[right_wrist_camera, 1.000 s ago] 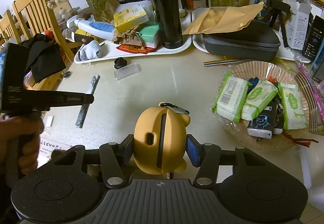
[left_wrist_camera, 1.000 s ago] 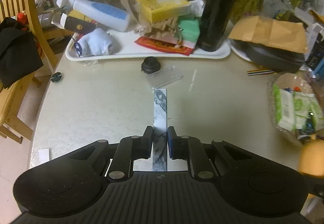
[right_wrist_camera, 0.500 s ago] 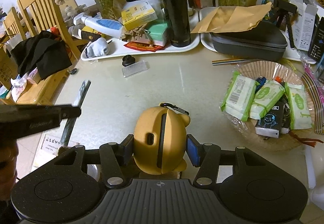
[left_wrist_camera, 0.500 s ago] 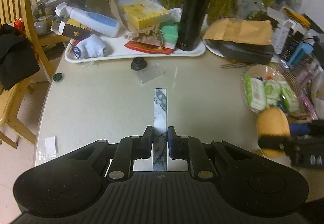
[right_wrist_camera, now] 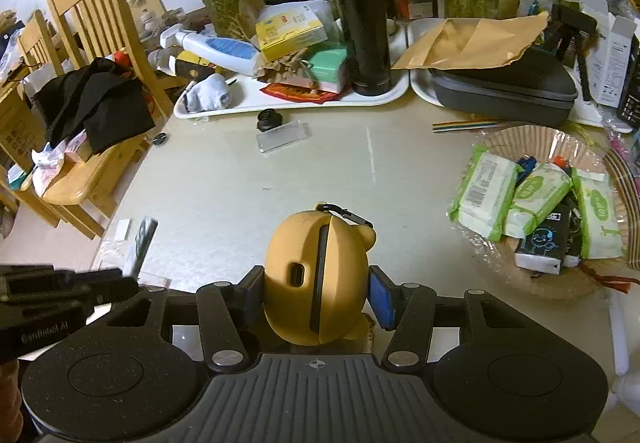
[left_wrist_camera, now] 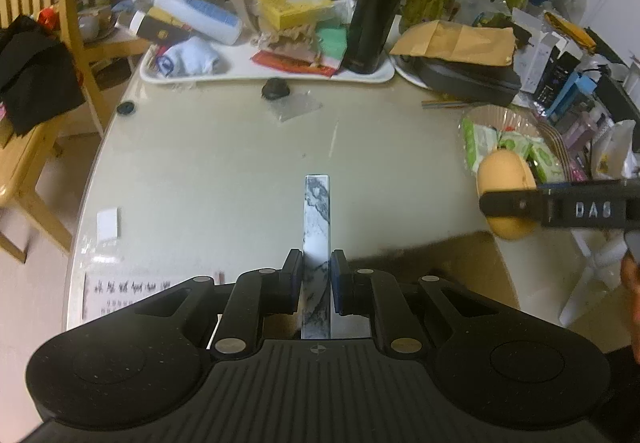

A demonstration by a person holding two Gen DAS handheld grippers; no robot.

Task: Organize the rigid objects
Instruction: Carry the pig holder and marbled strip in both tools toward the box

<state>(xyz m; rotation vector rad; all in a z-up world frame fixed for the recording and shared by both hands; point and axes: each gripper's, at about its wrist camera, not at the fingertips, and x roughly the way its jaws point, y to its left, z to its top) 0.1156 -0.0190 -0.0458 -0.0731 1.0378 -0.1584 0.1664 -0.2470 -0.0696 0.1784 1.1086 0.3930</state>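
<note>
My left gripper (left_wrist_camera: 316,271) is shut on a long marble-patterned bar (left_wrist_camera: 317,215) and holds it pointing forward above the near edge of the round table (left_wrist_camera: 208,171). My right gripper (right_wrist_camera: 316,285) is shut on a yellow bear-shaped case (right_wrist_camera: 316,275) with a carabiner, held above the table's front edge. In the left wrist view the right gripper (left_wrist_camera: 516,205) and the yellow case (left_wrist_camera: 505,179) show at the right. In the right wrist view the left gripper (right_wrist_camera: 120,277) and the bar (right_wrist_camera: 143,239) show at the lower left.
A white tray (right_wrist_camera: 248,107) with a black flask (right_wrist_camera: 362,15), bottles and boxes stands at the back. A small black cap (right_wrist_camera: 267,119) and a clear plastic case (right_wrist_camera: 283,136) lie before it. A basket (right_wrist_camera: 516,139) of wipes sits right. Wooden chairs (right_wrist_camera: 96,27) stand left.
Both grippers have pulled back toward the near edge of the table and risen, each still holding its object. The right gripper now shows at the right of the left wrist view.
</note>
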